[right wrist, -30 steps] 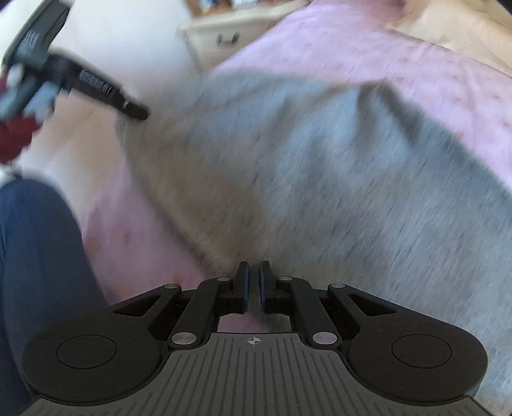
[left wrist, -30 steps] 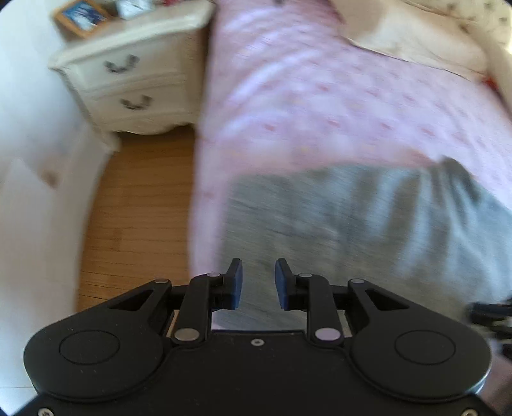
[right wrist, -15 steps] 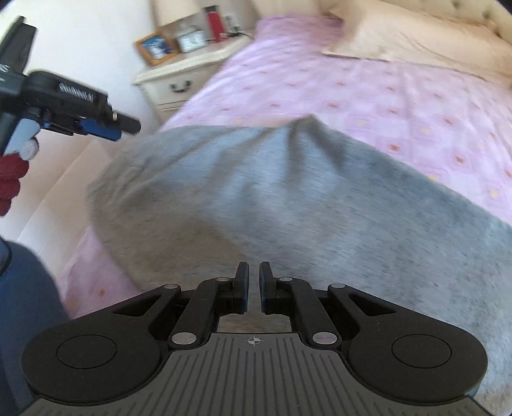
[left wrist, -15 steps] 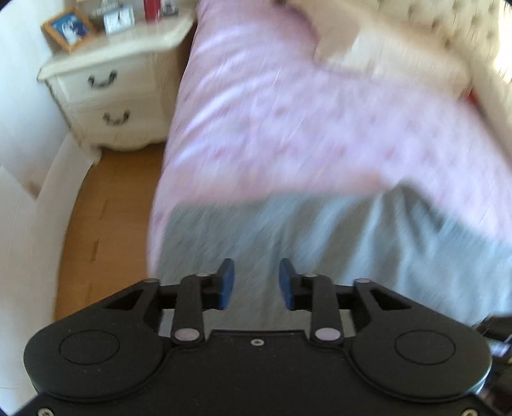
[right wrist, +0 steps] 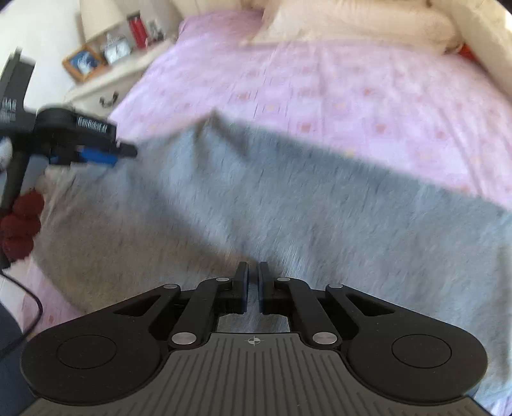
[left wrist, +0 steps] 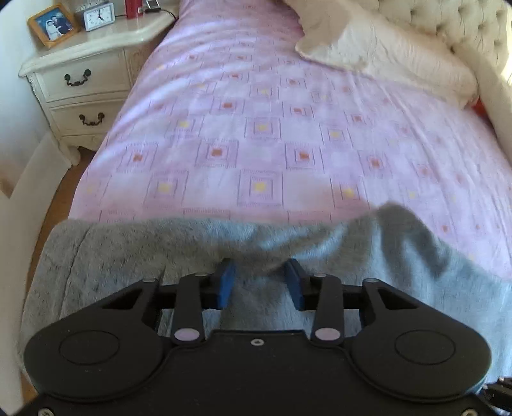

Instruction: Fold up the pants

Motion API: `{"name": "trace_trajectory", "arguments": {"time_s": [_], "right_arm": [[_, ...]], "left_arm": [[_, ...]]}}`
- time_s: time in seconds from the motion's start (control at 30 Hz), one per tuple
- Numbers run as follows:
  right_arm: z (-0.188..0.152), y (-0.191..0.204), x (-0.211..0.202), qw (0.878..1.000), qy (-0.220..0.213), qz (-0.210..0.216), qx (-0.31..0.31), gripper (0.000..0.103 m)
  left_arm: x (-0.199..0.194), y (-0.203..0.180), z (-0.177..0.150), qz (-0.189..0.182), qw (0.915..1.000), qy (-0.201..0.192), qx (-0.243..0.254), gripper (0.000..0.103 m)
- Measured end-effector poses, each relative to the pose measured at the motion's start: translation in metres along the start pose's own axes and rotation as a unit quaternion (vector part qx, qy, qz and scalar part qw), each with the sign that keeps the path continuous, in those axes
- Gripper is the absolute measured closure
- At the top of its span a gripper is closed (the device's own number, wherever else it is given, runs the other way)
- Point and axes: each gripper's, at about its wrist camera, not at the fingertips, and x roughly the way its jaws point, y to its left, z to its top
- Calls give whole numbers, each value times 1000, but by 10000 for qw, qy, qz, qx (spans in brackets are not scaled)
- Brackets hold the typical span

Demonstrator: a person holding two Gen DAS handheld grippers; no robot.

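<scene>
Grey fleece pants (left wrist: 128, 256) lie spread across the near end of a pink patterned bedspread (left wrist: 272, 128), with a raised fold at their far edge (right wrist: 217, 121). My left gripper (left wrist: 259, 268) hovers over the pants' far edge. Its blue pads stand apart and cloth lies beneath and between them without being pinched. From the right wrist view the left gripper (right wrist: 123, 153) sits at the pants' left corner. My right gripper (right wrist: 252, 272) is shut, with grey pants cloth (right wrist: 320, 208) showing in the thin slit between its pads.
A cream nightstand (left wrist: 80, 80) with a photo frame (left wrist: 52, 25) and a clock (left wrist: 97, 17) stands left of the bed. A cream pillow (left wrist: 384, 54) and a tufted headboard (left wrist: 448, 25) are at the far end. A person's red-gloved hand (right wrist: 19, 224) holds the left gripper, and a cable (right wrist: 32, 307) hangs below it.
The left gripper's jaws have spread wider and it has moved in over the bed, so the pants' far edge now reaches its fingertips. The right gripper stayed shut and rolled.
</scene>
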Motion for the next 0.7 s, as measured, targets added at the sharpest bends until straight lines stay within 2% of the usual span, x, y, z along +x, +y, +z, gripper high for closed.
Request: {"name": "trace_trajectory", "arguments": {"time_s": [0.1, 0.17, 0.4, 0.47, 0.6, 0.7], "right_arm": [[17, 2, -6, 9992, -390, 89, -4, 97], [31, 5, -1, 9988, -461, 154, -75, 97], [64, 37, 39, 9946, -643, 599, -547, 97], [72, 41, 55, 9946, -621, 523, -642, 97], [86, 27, 80, 9967, -618, -53, -518, 97], [95, 14, 87, 9973, -642, -24, -342, 97]], "left_arm": [[2, 15, 4, -229, 9988, -169, -398, 56], [4, 21, 6, -369, 9973, -187, -609, 57], [4, 20, 5, -389, 9969, -307, -617, 57], [5, 21, 5, -413, 9966, -329, -631, 57], [7, 27, 4, -532, 9950, -359, -763, 57], [9, 32, 5, -616, 9935, -360, -881, 57]]}}
